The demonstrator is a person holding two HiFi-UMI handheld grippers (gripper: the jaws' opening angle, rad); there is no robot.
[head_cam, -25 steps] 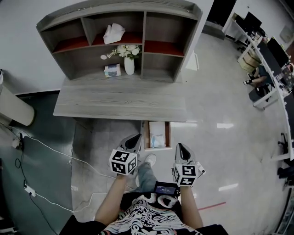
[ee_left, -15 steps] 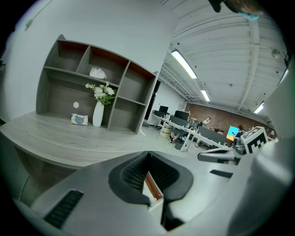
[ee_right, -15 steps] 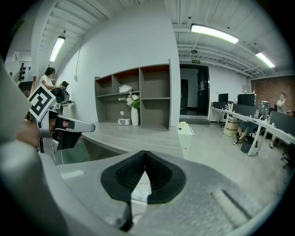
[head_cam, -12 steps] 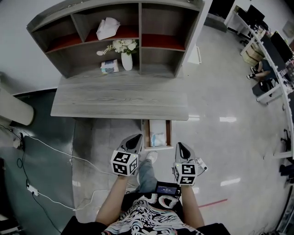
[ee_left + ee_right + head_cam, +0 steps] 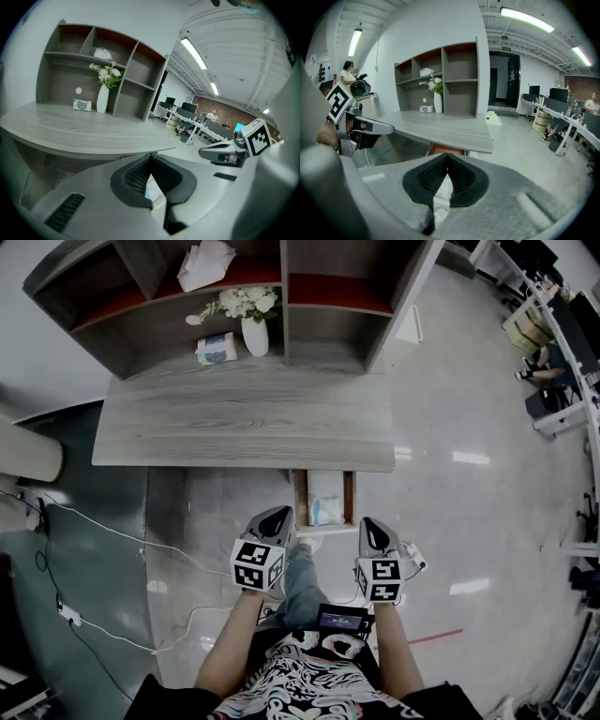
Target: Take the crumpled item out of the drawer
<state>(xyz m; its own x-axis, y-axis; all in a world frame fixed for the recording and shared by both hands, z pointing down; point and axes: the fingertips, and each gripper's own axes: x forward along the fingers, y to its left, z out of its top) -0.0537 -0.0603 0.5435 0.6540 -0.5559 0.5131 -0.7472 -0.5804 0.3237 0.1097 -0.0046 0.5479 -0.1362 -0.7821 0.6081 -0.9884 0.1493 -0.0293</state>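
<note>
Drawer (image 5: 300, 506) open at centre frame, its back hidden under desk (image 5: 244, 427) — pale crumpled item (image 5: 325, 511) inside. Left gripper (image 5: 277, 515) and right gripper (image 5: 367, 525) flank it — jaws together, empty.

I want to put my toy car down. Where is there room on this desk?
The whole desk top in front of the shelves is bare. The cubby right of the vase is bare too. It is crowded around the vase and tissue pack, and the open drawer has things in it.
</note>
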